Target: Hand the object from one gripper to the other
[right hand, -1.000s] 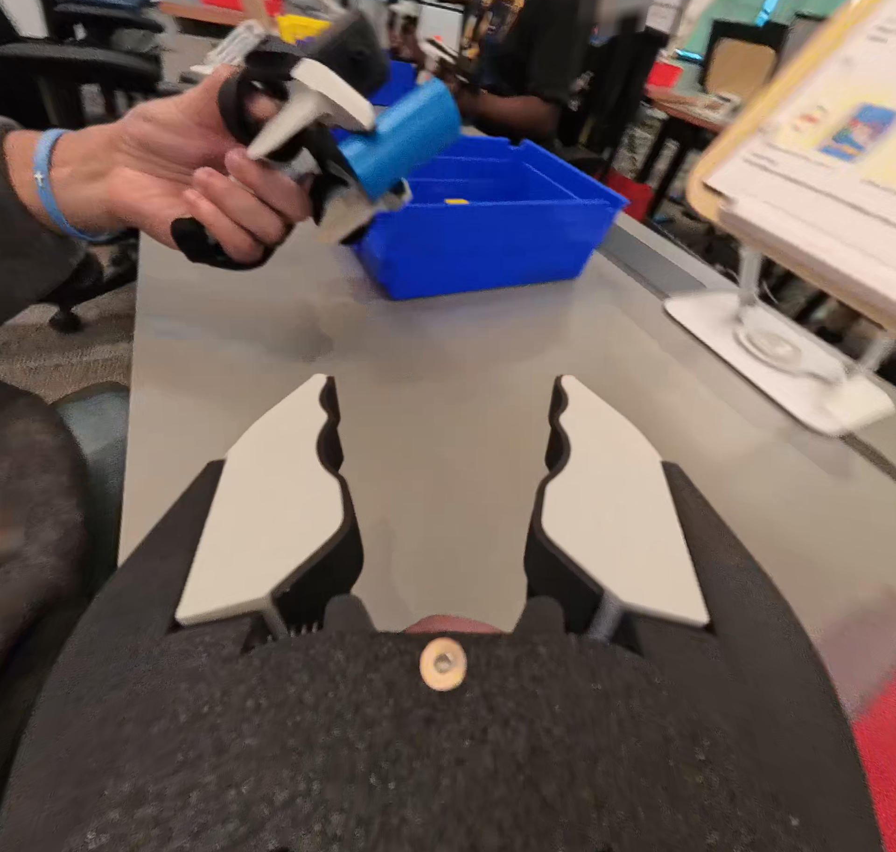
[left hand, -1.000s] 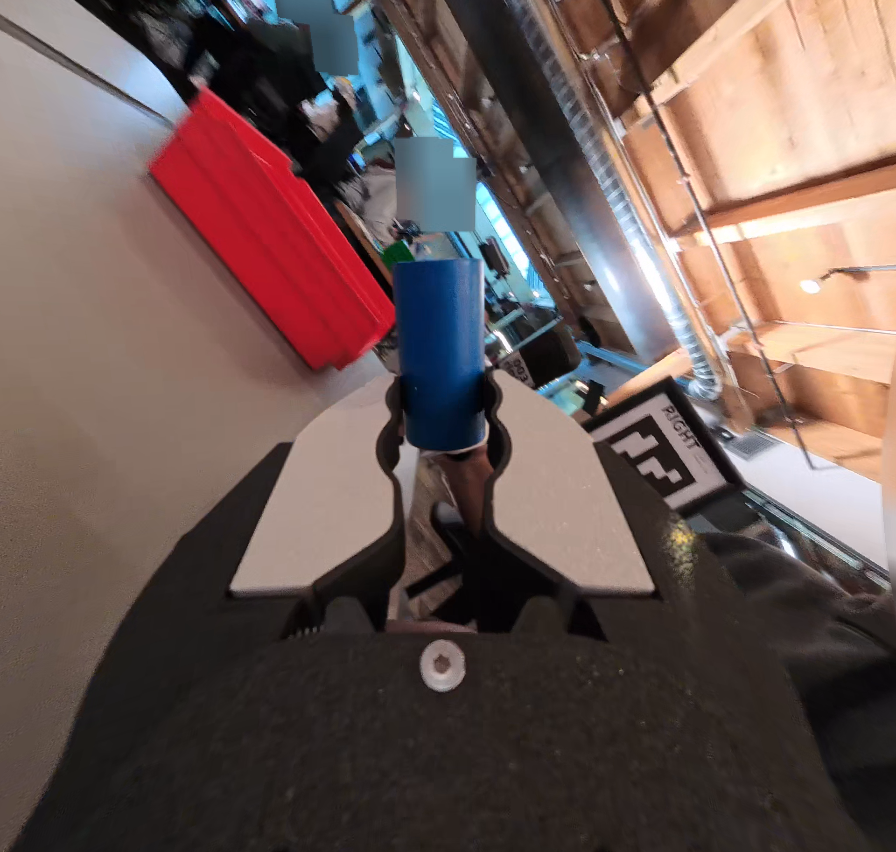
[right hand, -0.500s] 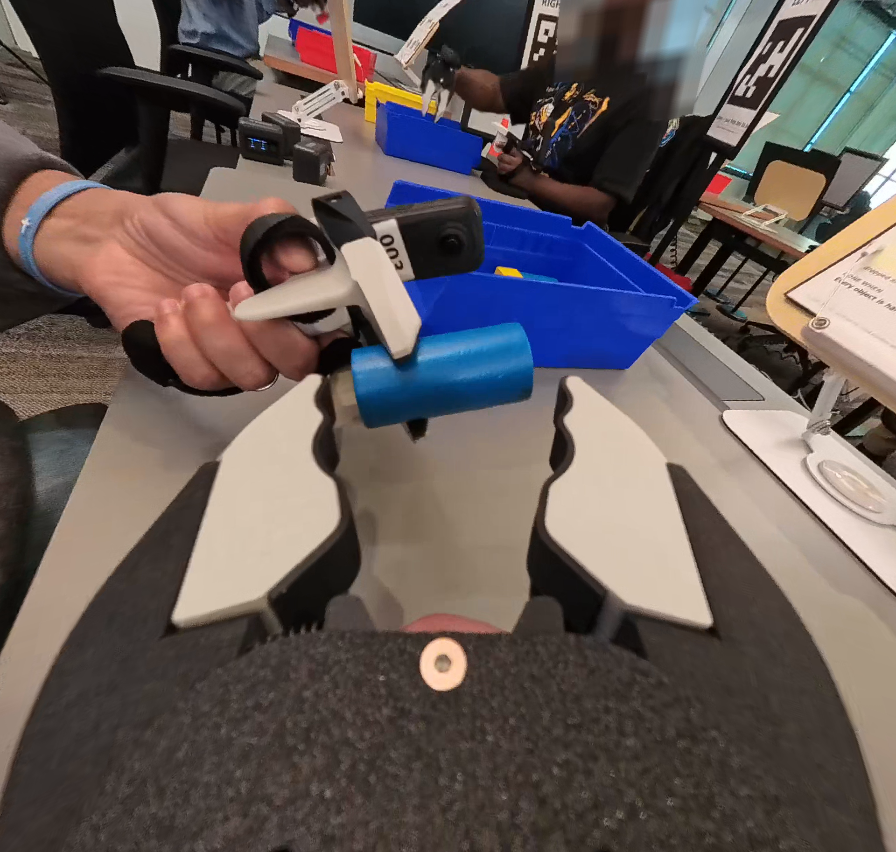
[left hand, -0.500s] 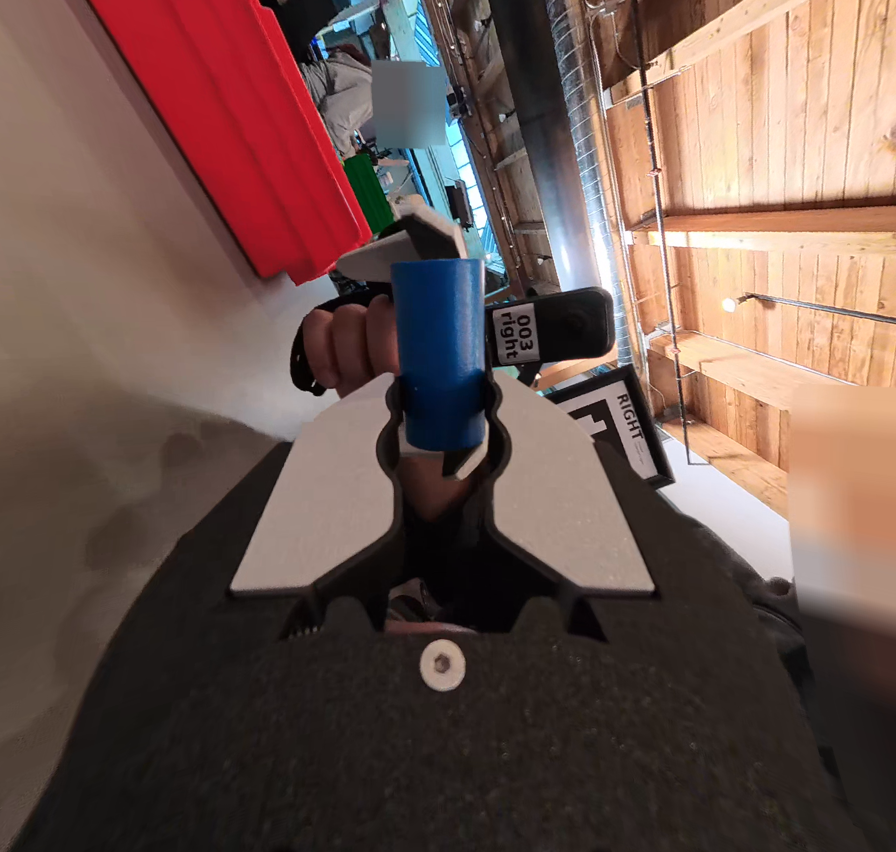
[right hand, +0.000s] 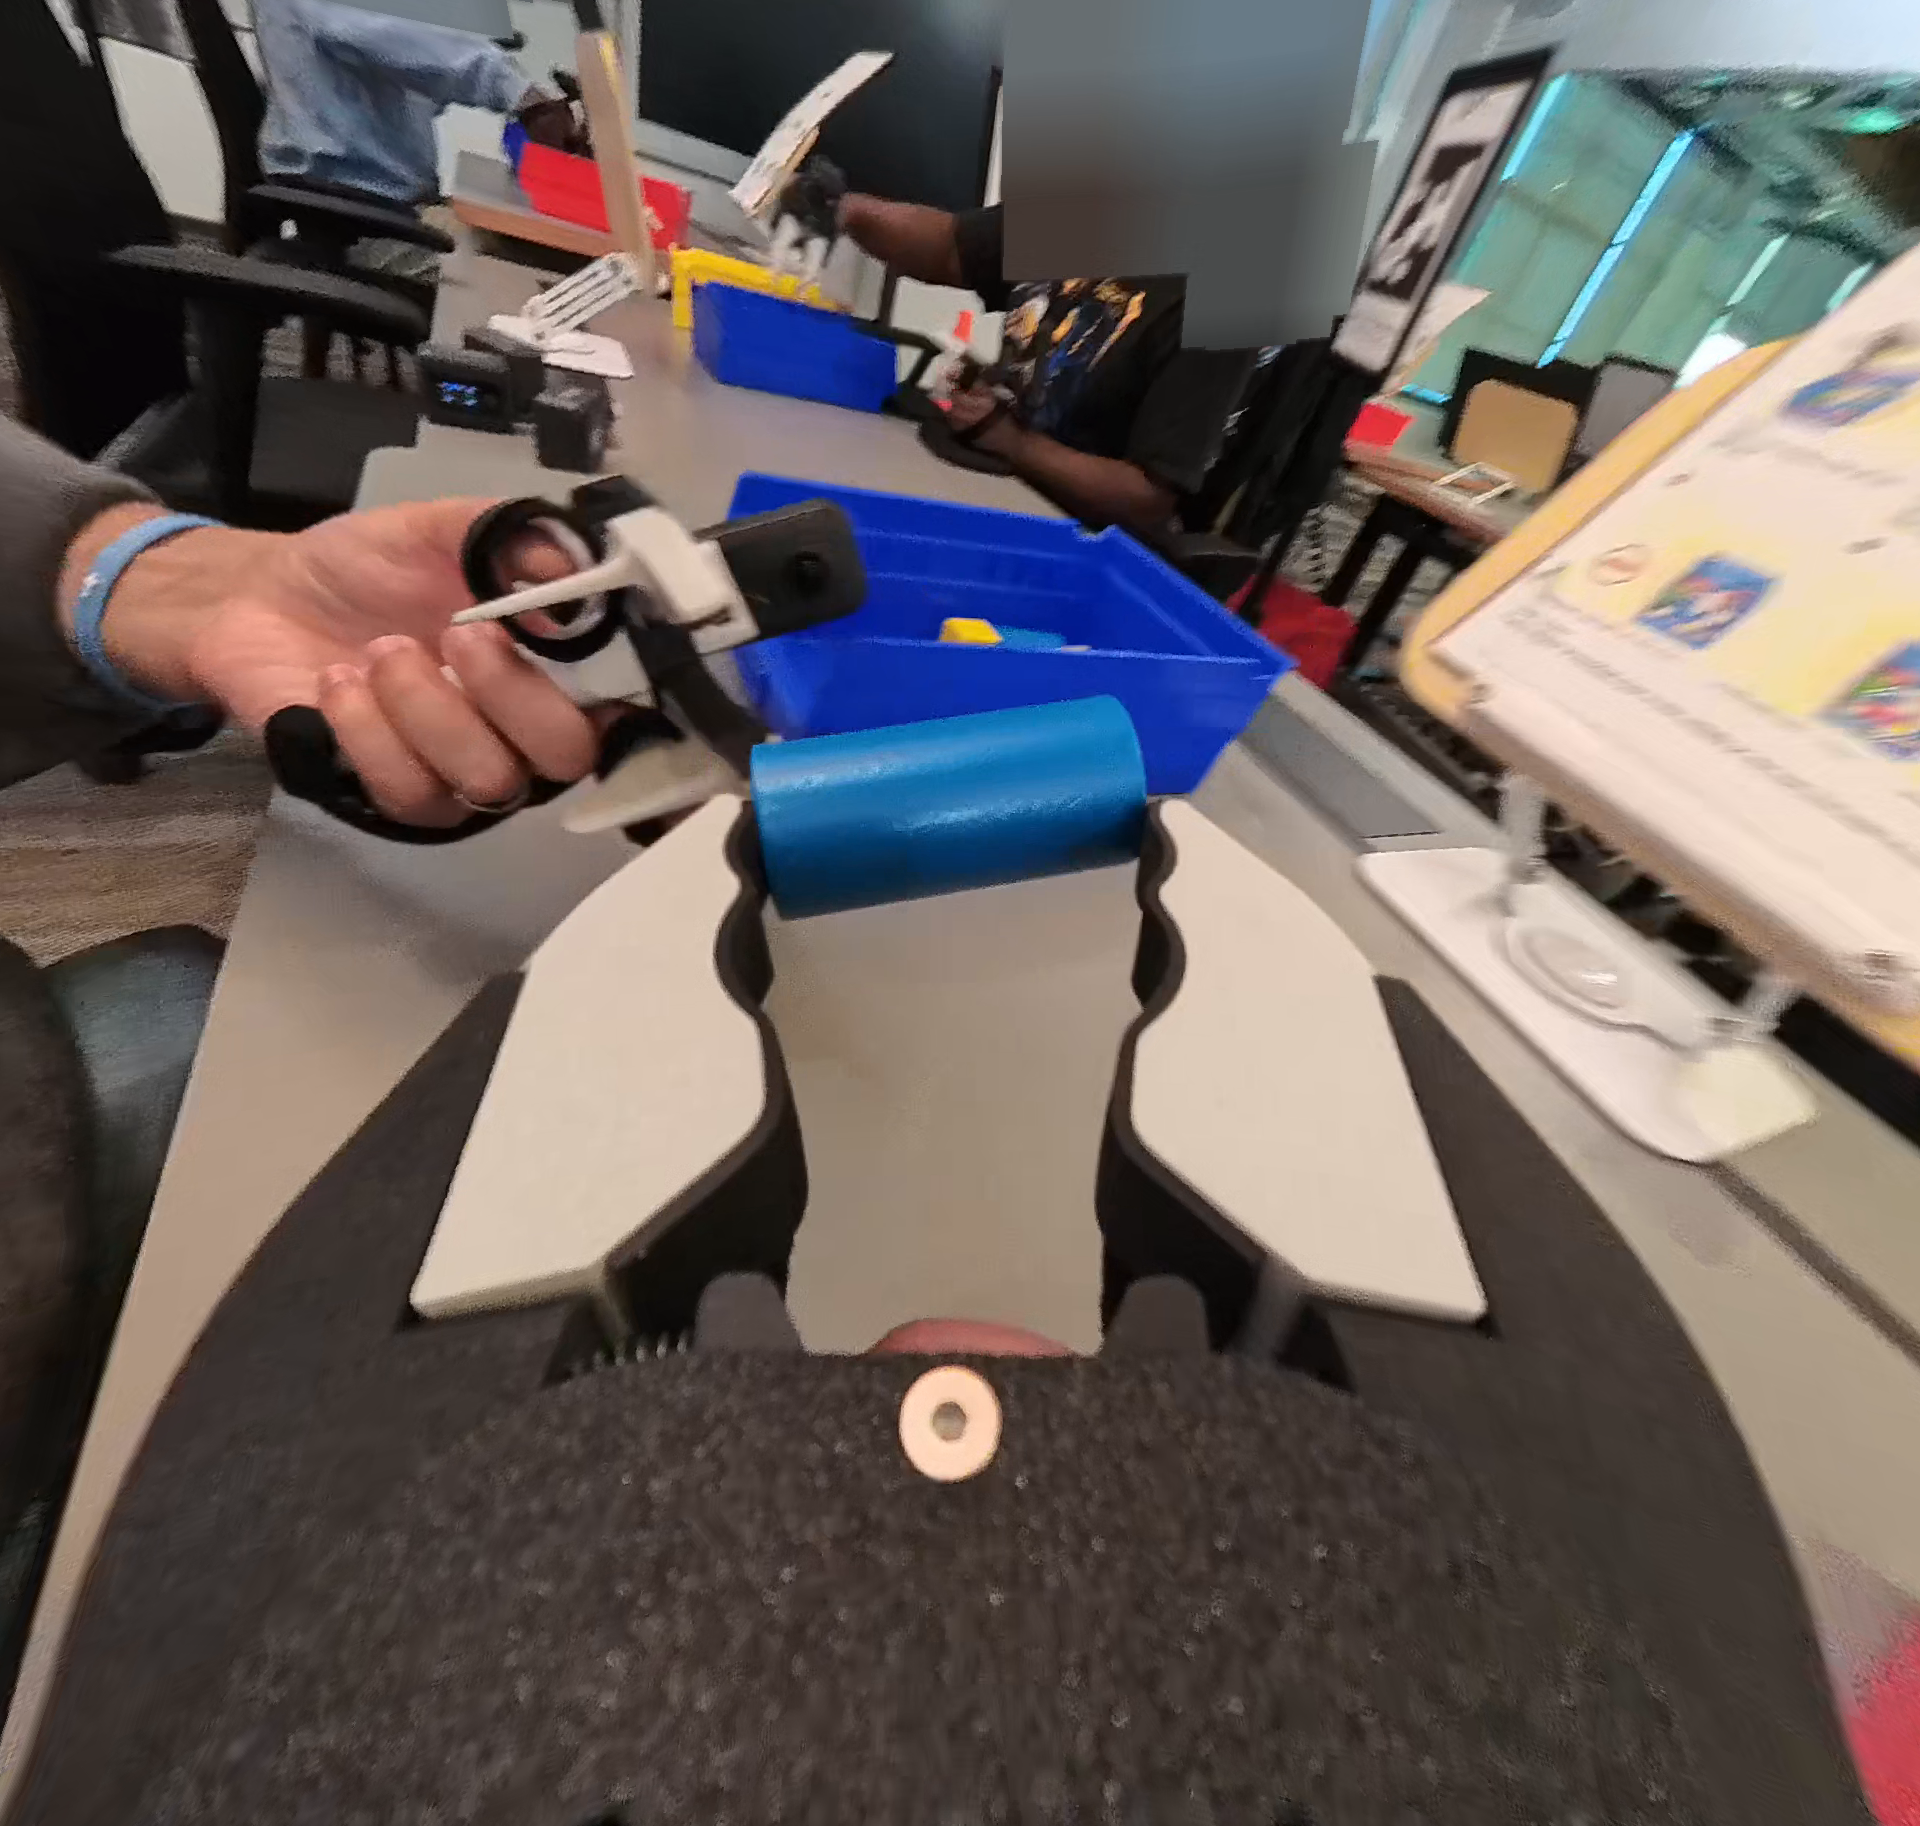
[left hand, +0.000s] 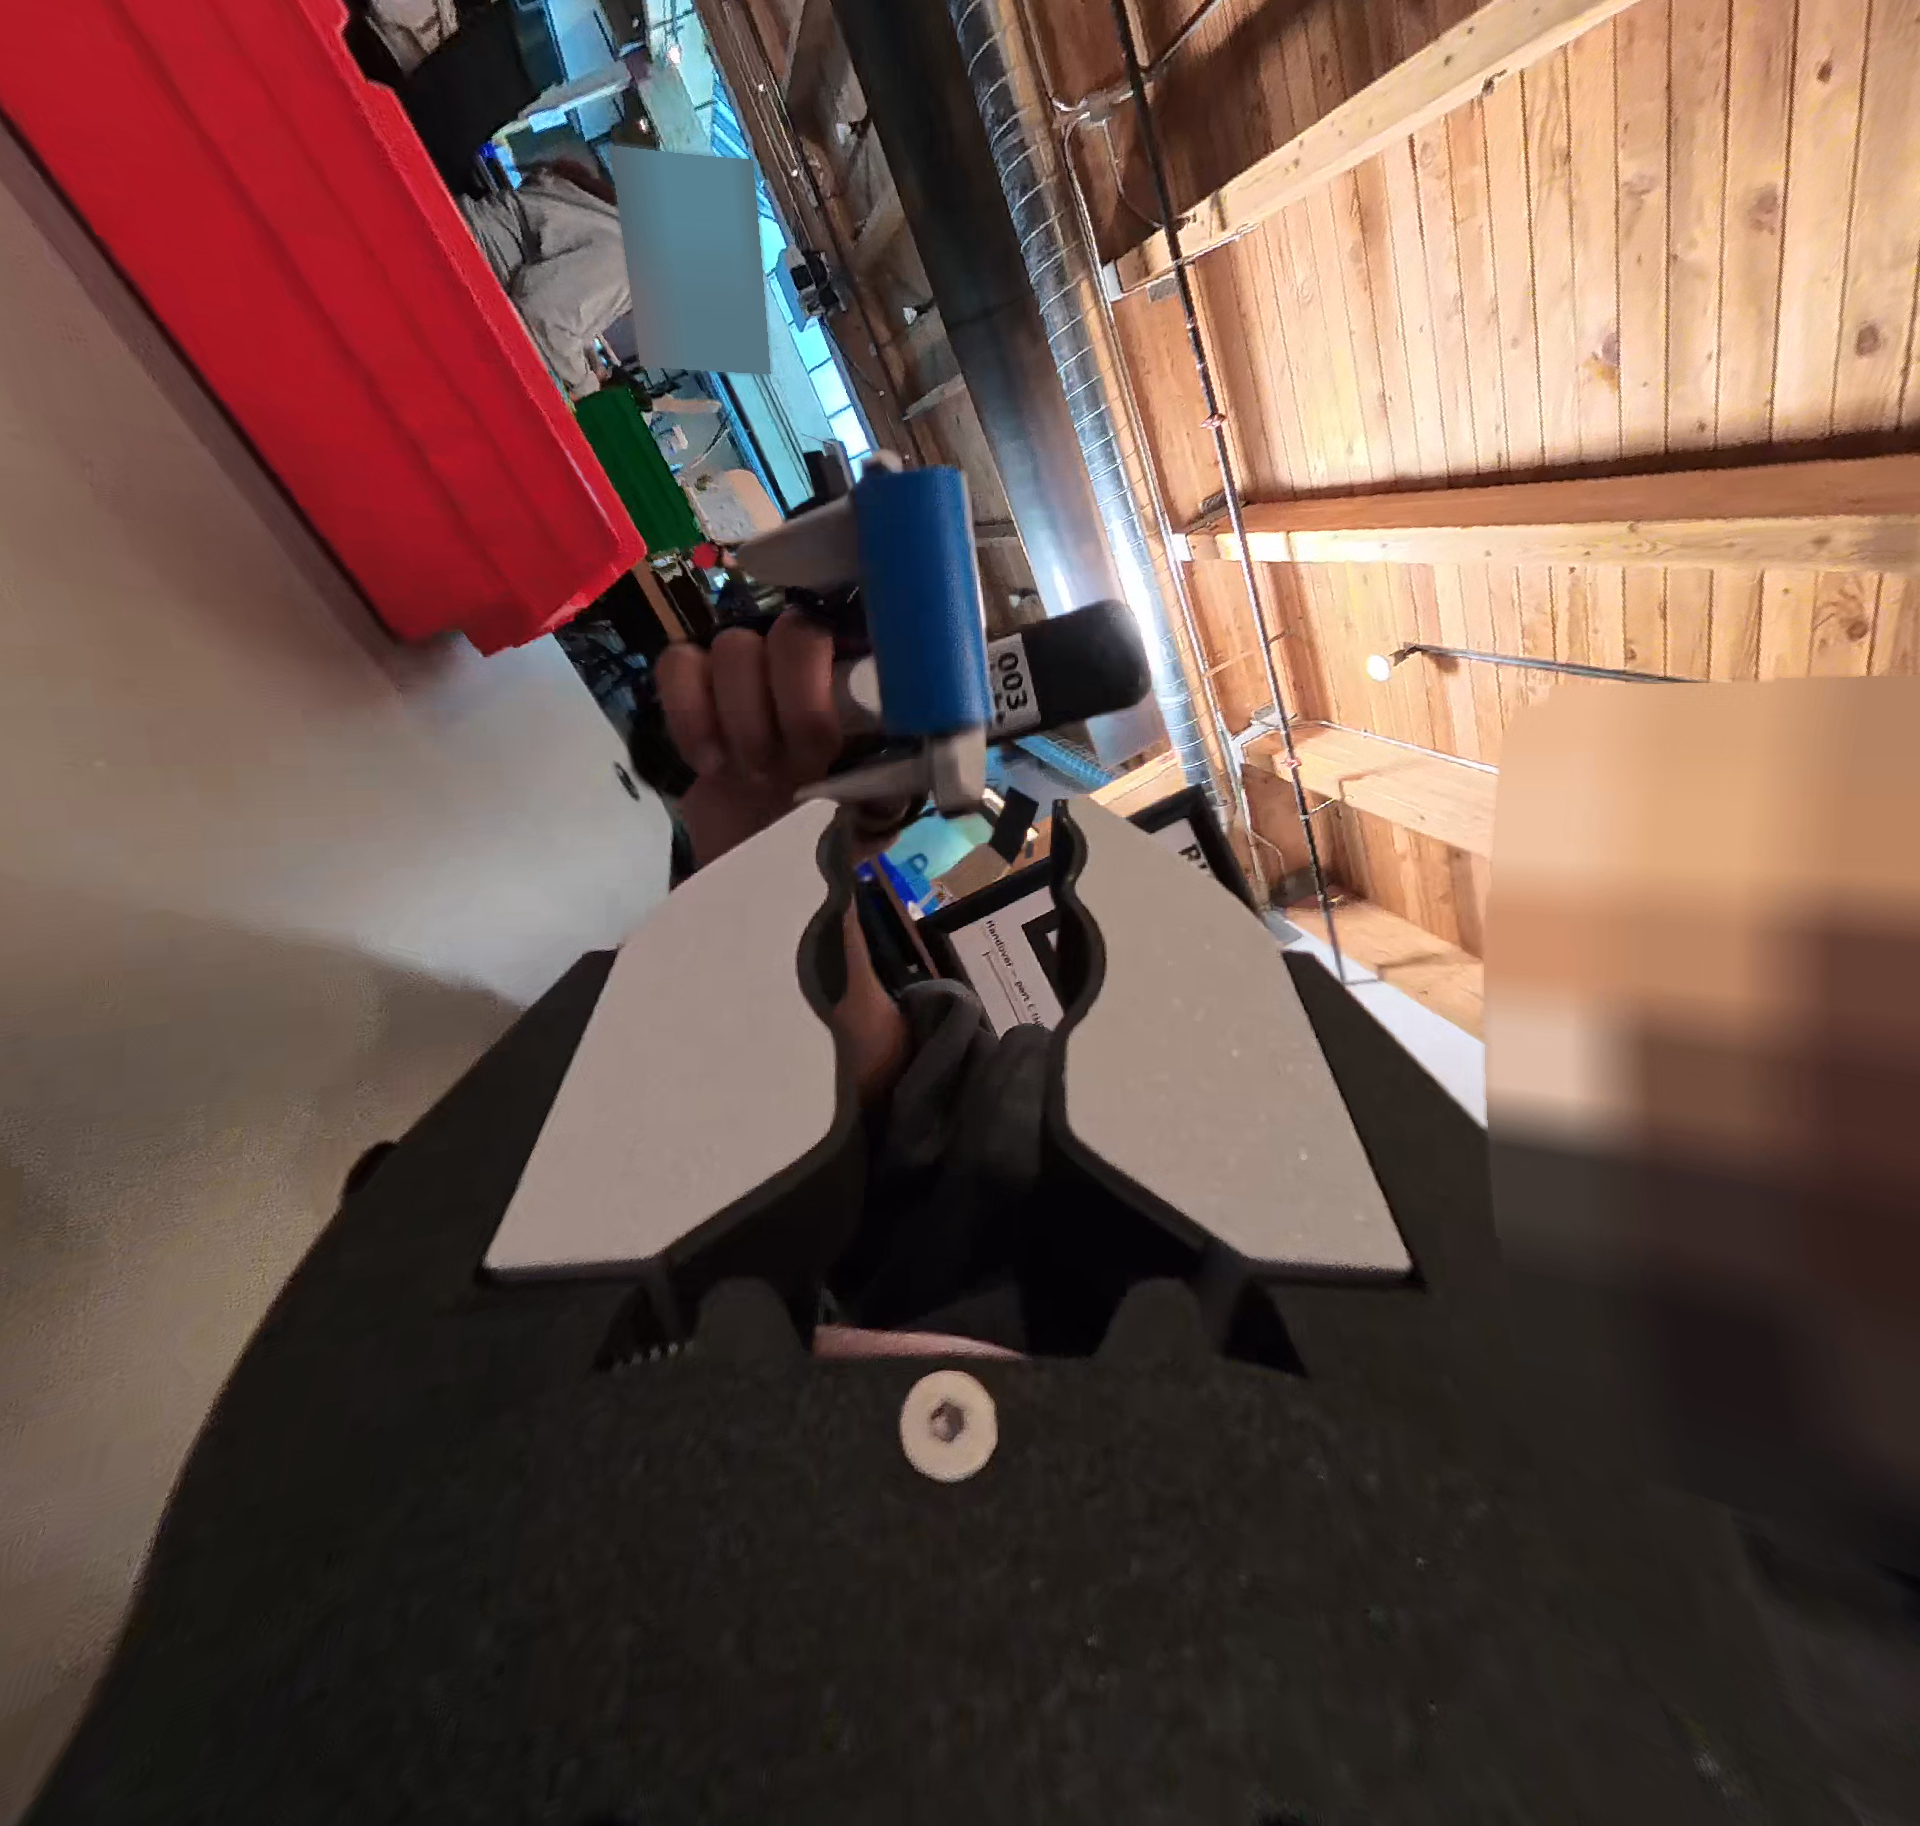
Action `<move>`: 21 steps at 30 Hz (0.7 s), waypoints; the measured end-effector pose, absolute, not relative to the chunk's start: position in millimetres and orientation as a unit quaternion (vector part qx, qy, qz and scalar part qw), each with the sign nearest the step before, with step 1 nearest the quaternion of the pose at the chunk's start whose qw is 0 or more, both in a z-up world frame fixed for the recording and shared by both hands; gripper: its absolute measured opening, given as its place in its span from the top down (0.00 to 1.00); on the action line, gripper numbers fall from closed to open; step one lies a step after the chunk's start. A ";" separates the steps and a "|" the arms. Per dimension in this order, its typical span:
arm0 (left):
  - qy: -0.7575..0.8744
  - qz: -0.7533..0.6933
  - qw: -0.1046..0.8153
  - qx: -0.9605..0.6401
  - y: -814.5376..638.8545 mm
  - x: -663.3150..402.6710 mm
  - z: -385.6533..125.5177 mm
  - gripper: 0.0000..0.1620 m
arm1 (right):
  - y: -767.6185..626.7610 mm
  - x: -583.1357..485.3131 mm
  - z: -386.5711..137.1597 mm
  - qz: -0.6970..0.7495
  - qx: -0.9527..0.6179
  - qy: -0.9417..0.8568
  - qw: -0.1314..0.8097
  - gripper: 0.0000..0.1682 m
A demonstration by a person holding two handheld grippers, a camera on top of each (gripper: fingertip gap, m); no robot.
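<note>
Blue cylinder [right hand: 948, 802] clamped end to end between the fingertips of the right gripper [right hand: 948, 846], held above the grey table [right hand: 935, 1101], left gripper [left hand: 951, 846] parted and empty just beside it, blue bin [right hand: 1029, 654] near the table's far edge.

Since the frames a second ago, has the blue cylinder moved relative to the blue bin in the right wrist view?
Yes. The blue cylinder sat up and left of the blue bin; now it lies lower, in front of the bin wall, clamped end to end in the right gripper.
</note>
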State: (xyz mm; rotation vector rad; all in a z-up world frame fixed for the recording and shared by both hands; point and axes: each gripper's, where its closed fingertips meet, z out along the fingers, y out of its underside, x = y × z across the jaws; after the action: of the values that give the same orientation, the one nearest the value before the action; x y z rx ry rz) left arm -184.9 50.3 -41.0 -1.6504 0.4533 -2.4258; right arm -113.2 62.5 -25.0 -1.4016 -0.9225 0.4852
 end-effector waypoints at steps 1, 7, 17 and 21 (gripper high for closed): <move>0.159 -0.811 0.096 -0.555 48.5 -188.2 -39.6 0.78 | 63.1 -94.9 -11.4 0.198 -0.613 -0.396 0.654 0.59; 0.177 -0.813 0.089 -0.547 32.4 -190.0 -40.0 0.78 | 105.8 65.7 52.7 0.096 -0.678 -0.221 0.694 0.59; 0.185 -0.808 0.069 -0.556 25.4 -185.0 -45.8 0.78 | 191.7 188.4 -118.7 -0.030 -0.911 -0.285 0.296 0.59; 0.191 -0.802 0.070 -0.561 26.2 -184.8 -49.0 0.78 | 201.7 180.0 -165.4 -0.031 -0.914 -0.344 0.214 0.59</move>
State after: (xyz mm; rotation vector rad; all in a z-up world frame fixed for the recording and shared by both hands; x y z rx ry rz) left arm -184.8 26.2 -49.0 -1.6889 0.5733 -2.4146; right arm 180.0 201.7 -165.4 -2.5358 -0.9549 -0.0864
